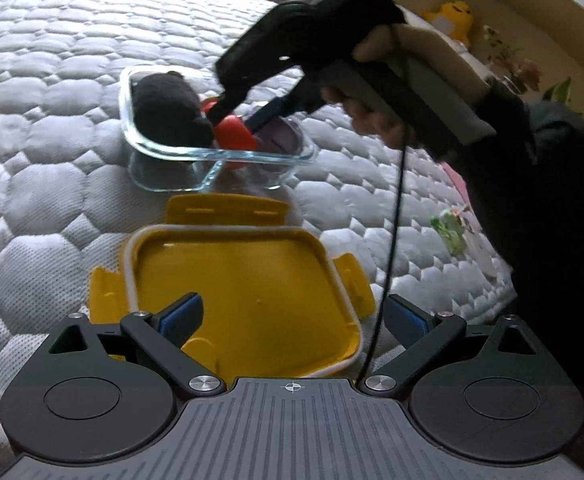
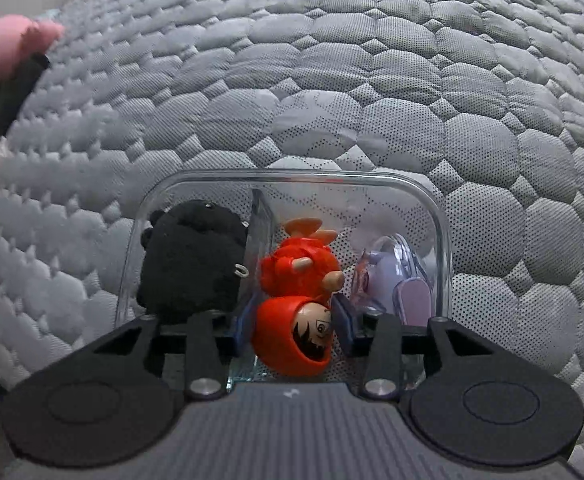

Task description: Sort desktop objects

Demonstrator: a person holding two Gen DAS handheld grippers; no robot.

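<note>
Right tool (image 2: 294, 334) pinches the red figurine (image 2: 298, 308) by its hard, slick, light head, inside the glass container's (image 2: 444, 240) middle compartment mid-bed; grip the round head squarely; left tool (image 1: 294, 320) wide open, empty.

On the mattress (image 1: 51, 160) sits a divided glass box (image 2: 440, 216) — a plush toy (image 2: 191, 260) in its left compartment, a figurine (image 2: 296, 304) and a pouch (image 2: 396, 276) in its right. The lid (image 1: 243, 280) lies nearer, just before the box.
</note>
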